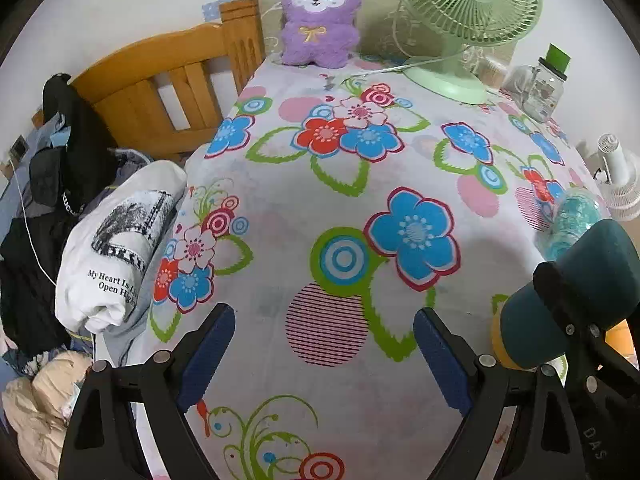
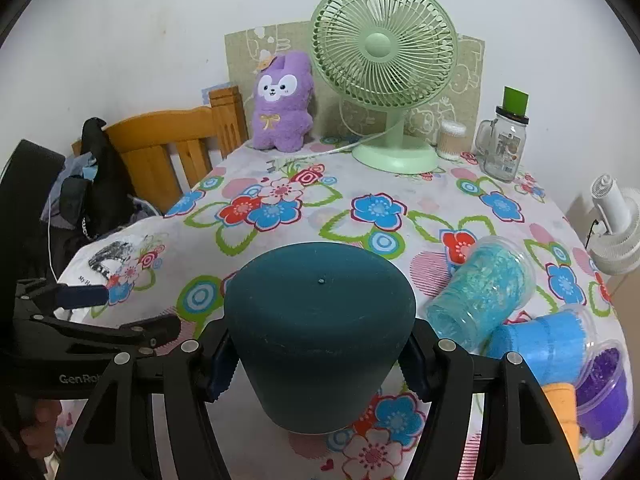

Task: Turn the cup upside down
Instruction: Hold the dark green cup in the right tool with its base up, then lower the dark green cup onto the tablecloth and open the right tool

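A dark teal cup [image 2: 320, 328] is held between my right gripper's [image 2: 316, 364] blue pads, its closed base turned toward the camera and tilted up, its rim end low over the floral tablecloth [image 2: 360, 216]. In the left wrist view the same cup [image 1: 568, 292] shows at the right edge, lying sideways in the right gripper's black fingers, with a yellow inside at its mouth. My left gripper [image 1: 324, 356] is open and empty above the tablecloth [image 1: 340, 200], to the left of the cup. It also shows at the left of the right wrist view [image 2: 120, 312].
A green fan [image 2: 384, 72], a purple plush toy [image 2: 280, 100], a glass jar [image 2: 504, 148] and a cotton swab tub [image 2: 452, 140] stand at the back. Clear cups of blue [image 2: 484, 288], light blue [image 2: 540, 344] and purple [image 2: 600, 388] filling and an orange cup [image 2: 560, 404] lie at right. Bed and clothes [image 1: 80, 200] are left.
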